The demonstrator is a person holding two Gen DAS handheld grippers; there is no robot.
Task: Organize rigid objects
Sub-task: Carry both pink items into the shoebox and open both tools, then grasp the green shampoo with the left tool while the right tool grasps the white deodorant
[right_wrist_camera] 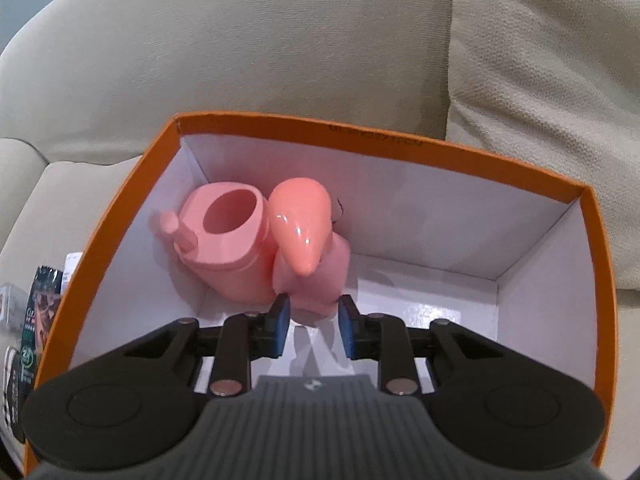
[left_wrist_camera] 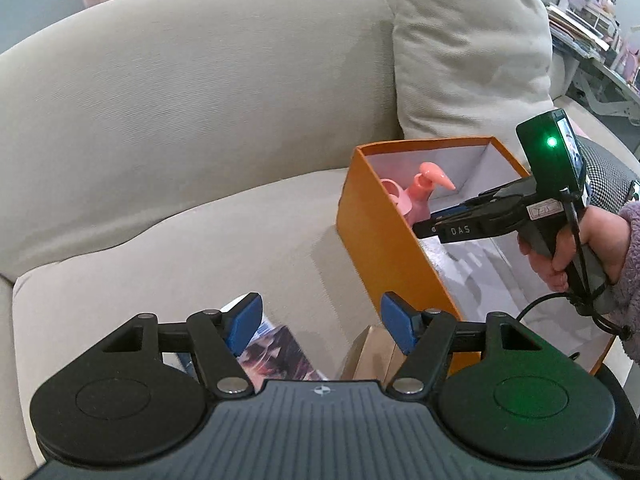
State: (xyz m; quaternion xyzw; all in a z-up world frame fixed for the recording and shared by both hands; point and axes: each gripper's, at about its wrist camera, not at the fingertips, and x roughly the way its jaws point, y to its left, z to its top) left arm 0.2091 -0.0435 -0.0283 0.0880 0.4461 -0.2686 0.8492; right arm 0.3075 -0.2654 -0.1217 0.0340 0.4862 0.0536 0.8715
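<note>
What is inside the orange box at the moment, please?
Inside the orange box stand a pink pump bottle and a pink container, side by side. The right gripper hides the near floor.

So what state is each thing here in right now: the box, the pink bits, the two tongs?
Orange box: lidless, on the sofa seat.
Pink pump bottle: upright inside the box.
Pink cup: inside the box, beside the bottle, mouth open.
Right tongs: narrowly apart at the bottle's base, grip unclear.
Left tongs: wide open, empty.
</note>
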